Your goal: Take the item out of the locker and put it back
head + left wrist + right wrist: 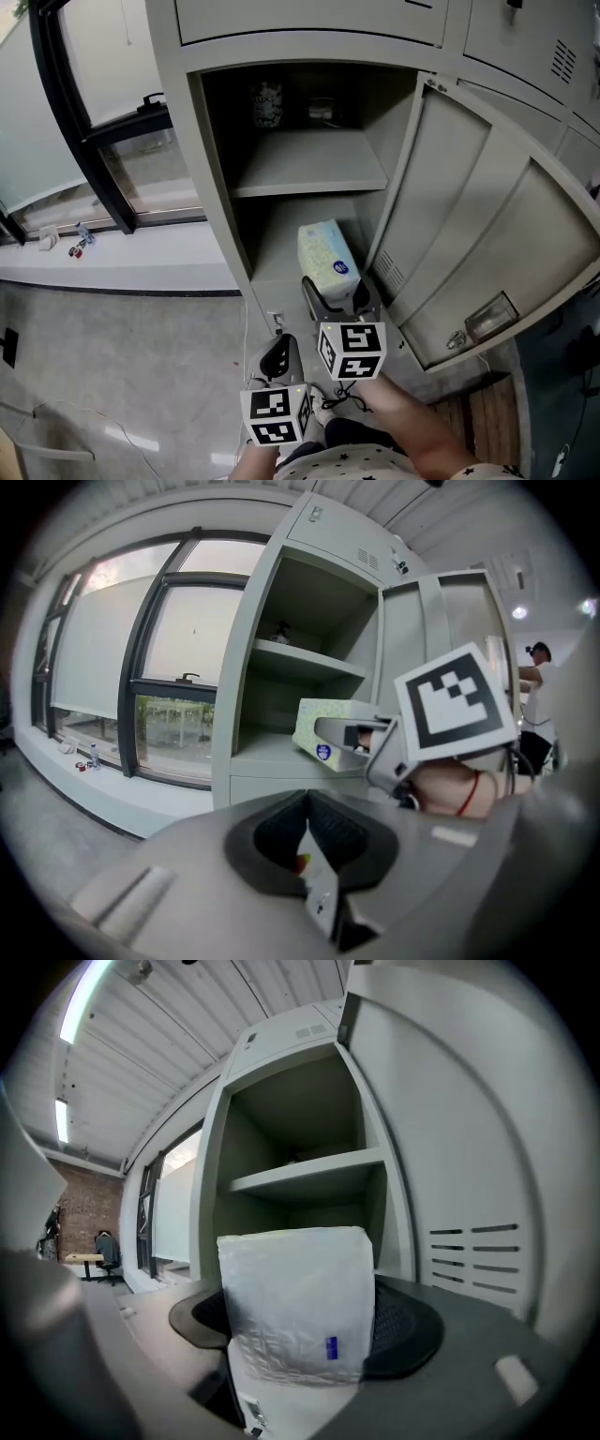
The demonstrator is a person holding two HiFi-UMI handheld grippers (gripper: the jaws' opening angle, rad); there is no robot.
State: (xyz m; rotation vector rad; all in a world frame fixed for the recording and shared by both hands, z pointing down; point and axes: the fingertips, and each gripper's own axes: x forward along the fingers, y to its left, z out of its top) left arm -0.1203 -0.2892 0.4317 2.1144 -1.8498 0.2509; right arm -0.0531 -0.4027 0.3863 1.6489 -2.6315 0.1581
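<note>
Jaws on the right gripper [337, 292] stand wide and press the two sides of the tissue pack [328, 255], one pad on each flank. A soft pack likely needs that broad squeeze so it does not slip. The left gripper [307, 836] has its jaws together on nothing and hangs at the bottom centre of the head view, probably because one gripper is enough here.

The locker [216, 178] fills the middle of the head view. Its door [478, 216] is swung far to the right, which leaves the reach clear. A shelf [309, 164] splits the locker in two. The pack is below it, at the front lip of the lower compartment, centre frame; whether it rests there or is just lifted I cannot tell. At the back of the shelf, upper centre, sit small things [268, 103] too dim to name.
</note>
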